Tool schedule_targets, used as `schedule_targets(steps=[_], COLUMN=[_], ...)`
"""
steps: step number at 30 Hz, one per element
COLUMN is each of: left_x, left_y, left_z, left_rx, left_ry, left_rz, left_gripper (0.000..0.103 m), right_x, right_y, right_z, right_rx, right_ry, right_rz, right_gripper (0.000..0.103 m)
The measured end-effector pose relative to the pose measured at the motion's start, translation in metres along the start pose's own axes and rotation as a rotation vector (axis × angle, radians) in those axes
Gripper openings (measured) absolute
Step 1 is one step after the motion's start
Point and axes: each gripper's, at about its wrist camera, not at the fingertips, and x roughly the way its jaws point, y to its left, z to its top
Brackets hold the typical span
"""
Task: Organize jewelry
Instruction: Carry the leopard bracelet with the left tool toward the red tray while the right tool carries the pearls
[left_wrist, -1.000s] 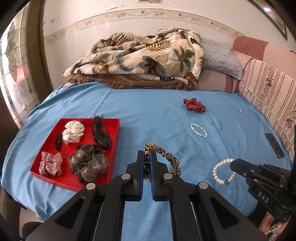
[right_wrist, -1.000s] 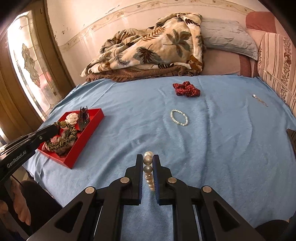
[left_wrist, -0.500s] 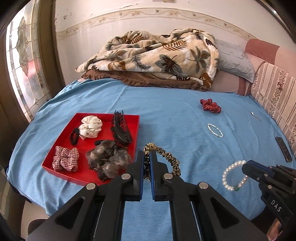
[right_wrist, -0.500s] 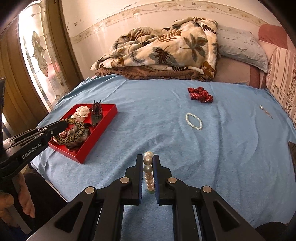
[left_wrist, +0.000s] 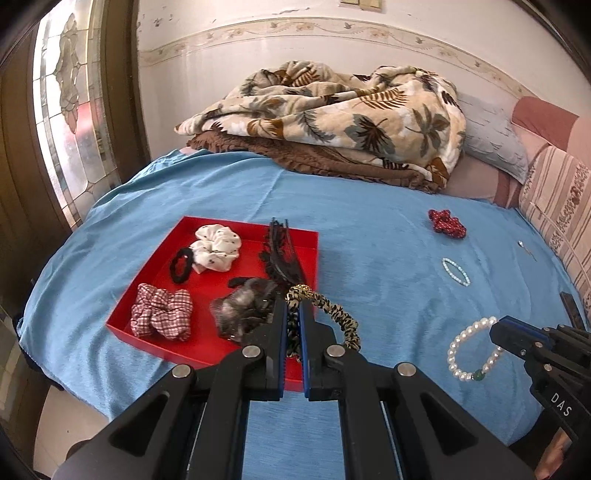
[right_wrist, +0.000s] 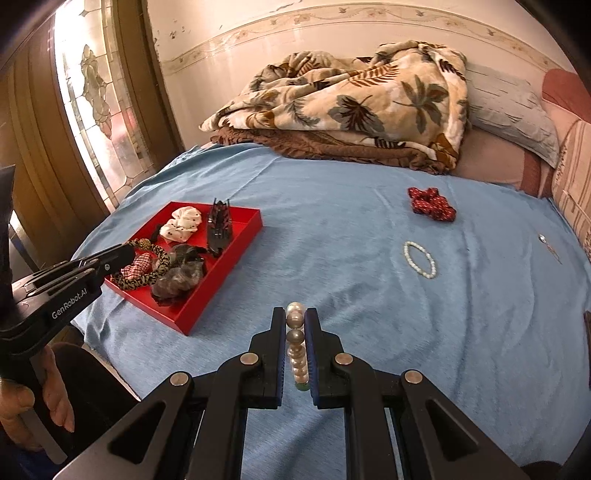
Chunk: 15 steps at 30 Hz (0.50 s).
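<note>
My left gripper (left_wrist: 293, 312) is shut on a leopard-print hair tie (left_wrist: 334, 314) and holds it over the near right corner of the red tray (left_wrist: 155, 341); it also shows in the right wrist view (right_wrist: 127, 254). My right gripper (right_wrist: 295, 317) is shut on a large pearl bracelet (right_wrist: 295, 339), held above the blue bedspread; the bracelet also shows in the left wrist view (left_wrist: 471, 349). The tray holds a white scrunchie (left_wrist: 218, 247), a checked scrunchie (left_wrist: 160, 312), a black hair tie (left_wrist: 181, 266), a black claw clip (left_wrist: 280, 254) and a grey furry piece (left_wrist: 243, 306).
A small pearl bracelet (right_wrist: 419, 259), a red dotted scrunchie (right_wrist: 430, 204) and a thin pin (right_wrist: 548, 245) lie on the bedspread (right_wrist: 332, 240). A folded leaf-print blanket (right_wrist: 351, 99) and pillows sit at the back. A stained-glass window (right_wrist: 92, 92) is to the left.
Both grippers have shifted left toward the tray with their loads. The leopard hair tie now hangs over the tray's near right corner instead of beside it.
</note>
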Motion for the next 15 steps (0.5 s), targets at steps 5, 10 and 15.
schedule_targets(steps=[5,10,15], left_x=[0.002,0.004,0.014], left_y=[0.021,0.046,0.074], left_z=[0.008,0.023,0.041], left_rx=[-0.036,-0.051,-0.065], left_ry=[-0.007,-0.038,-0.05], left_rz=[0.001,0.042,0.061], left_gripper=[0.006,0.006,0.006], right_x=[0.006,0.013,0.021], right_y=[0.015,0.035,0.052], right_z=[0.012,0.025,0.039], right_rx=[-0.026,-0.071,-0.108], right_ry=[0.0,-0.002,0.0], right_rz=[0.023,0.041,0.06], right_gripper=[0.011,0.011,0.011])
